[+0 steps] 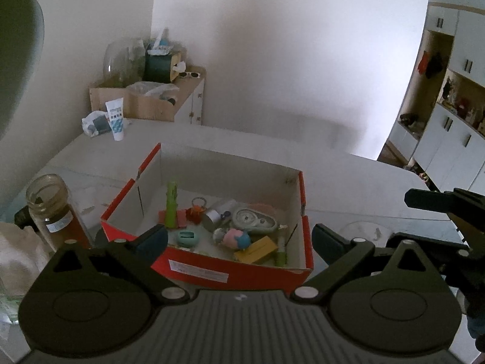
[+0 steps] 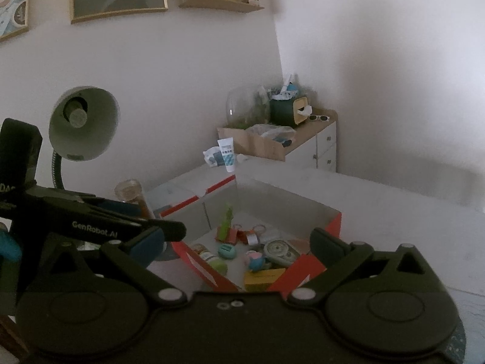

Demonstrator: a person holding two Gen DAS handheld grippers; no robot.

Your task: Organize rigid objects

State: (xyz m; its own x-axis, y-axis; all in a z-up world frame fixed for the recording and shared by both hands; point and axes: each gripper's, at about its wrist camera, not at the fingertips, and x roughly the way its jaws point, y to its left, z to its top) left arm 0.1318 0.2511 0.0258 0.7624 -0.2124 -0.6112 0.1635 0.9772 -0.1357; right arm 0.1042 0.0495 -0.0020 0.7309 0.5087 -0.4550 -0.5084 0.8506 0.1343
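The red box [image 1: 230, 268] sits on the pale table [image 1: 379, 188], open at the top, and the small rigid things are already gathered on its floor: a green upright piece [image 1: 171, 204] standing near the far left, a round teal case [image 1: 188, 238] toward the near left wall, a pink-and-blue toy [image 1: 236, 238] in the middle, a yellow block [image 1: 256, 250] lying flat near the front, and a pale oval gadget [image 1: 253, 220] behind them. The box's long axis runs away from the left camera, its near short wall facing that tool.

From the left tool [image 1: 239, 239] the box lies straight ahead and below, its near wall framed between the two spread fingers. From the right tool [image 2: 238, 241] it lies ahead and slightly down, with a near corner pointing at the camera. I judge the left the better lined up with the box and the right slightly off to one side.

Both tools stand fully apart and hold nothing; neither touches the box.

Outside the box, a brown glass jar [image 1: 50, 209] stands just beside its left wall, nearer the left tool. If anything is left to organize, that jar looks the likeliest candidate.
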